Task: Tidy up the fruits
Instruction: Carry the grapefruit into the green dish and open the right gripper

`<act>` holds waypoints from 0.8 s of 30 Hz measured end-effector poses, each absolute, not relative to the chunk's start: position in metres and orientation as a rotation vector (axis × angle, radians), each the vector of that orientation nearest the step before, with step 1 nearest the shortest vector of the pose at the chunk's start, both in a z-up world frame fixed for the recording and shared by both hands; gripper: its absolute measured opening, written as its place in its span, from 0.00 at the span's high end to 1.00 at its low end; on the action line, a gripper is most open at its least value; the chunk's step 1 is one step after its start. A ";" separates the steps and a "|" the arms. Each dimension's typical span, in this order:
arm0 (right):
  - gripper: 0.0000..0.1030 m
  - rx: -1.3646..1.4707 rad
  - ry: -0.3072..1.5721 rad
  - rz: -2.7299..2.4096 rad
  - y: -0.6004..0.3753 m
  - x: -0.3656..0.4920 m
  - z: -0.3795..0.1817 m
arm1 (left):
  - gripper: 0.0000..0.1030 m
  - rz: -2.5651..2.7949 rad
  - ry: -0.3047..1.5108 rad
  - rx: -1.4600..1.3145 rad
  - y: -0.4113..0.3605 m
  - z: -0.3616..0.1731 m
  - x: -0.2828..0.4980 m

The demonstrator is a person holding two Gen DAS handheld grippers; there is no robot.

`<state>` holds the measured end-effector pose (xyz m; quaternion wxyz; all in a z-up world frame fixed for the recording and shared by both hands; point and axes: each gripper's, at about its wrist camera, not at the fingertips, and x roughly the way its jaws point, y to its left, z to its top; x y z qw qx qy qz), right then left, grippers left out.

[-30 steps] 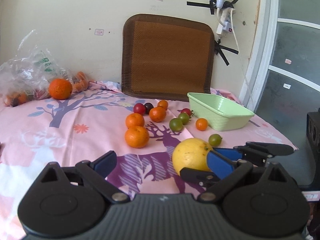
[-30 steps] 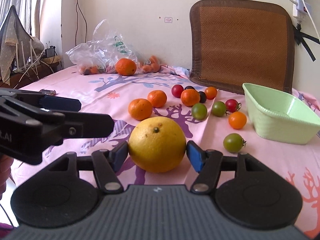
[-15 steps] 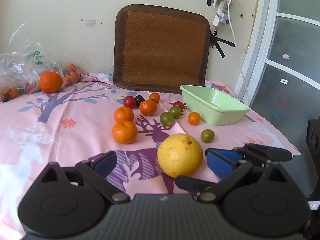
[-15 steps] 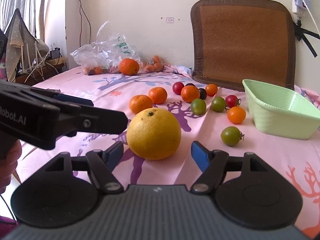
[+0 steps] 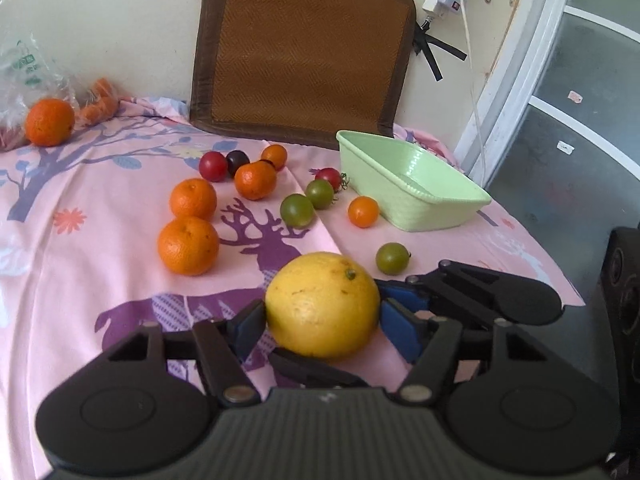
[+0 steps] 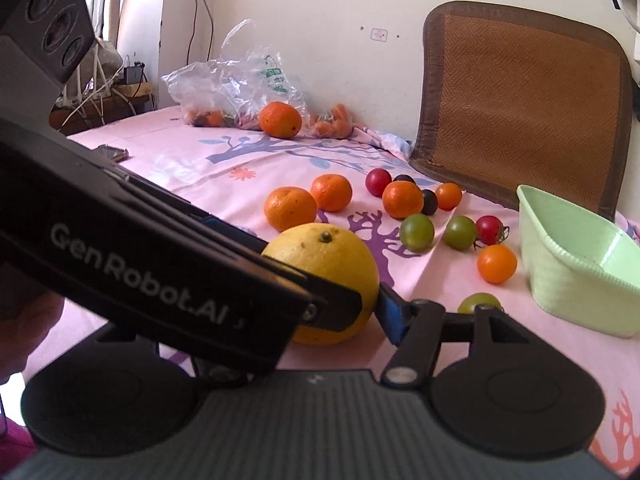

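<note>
A large yellow citrus fruit (image 5: 320, 304) (image 6: 332, 256) rests on the pink tablecloth near the front edge. My left gripper (image 5: 324, 322) has it between its blue pads; both pads (image 5: 250, 326) touch its sides while the jaws are closing. My right gripper (image 6: 316, 318) comes from the right, jaws closing too. Its right pad (image 6: 391, 316) meets the fruit; the other is hidden behind the left gripper's finger (image 6: 336, 310). In the left wrist view the right gripper's fingers (image 5: 480, 292) sit behind and in front of the fruit. A green basket (image 5: 420, 204) (image 6: 568, 280) stands empty at the right.
Three small oranges (image 5: 188, 246) and several red, green, orange and dark tomatoes (image 5: 296, 210) lie mid-table. A bigger orange (image 5: 49, 122) and a plastic bag (image 6: 240, 84) sit far left. A brown chair back (image 5: 300, 52) stands behind. A dark speaker (image 5: 624, 300) stands beyond the table's right edge.
My left gripper slid in around the yellow fruit and narrowed its wide jaws onto it. The right gripper's jaws let go half a second ago and have come back to the fruit.
</note>
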<state>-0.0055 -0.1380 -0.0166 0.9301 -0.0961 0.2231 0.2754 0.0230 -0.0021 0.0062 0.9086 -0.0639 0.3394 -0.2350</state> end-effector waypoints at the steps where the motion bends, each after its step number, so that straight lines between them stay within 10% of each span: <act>1: 0.36 -0.186 0.434 0.552 -0.144 -0.005 -0.013 | 0.37 -0.484 0.686 -0.113 -0.008 0.011 0.024; 24: 0.36 -0.058 0.496 0.190 -0.307 0.112 0.000 | 0.36 -0.722 0.679 -0.100 -0.202 0.017 0.180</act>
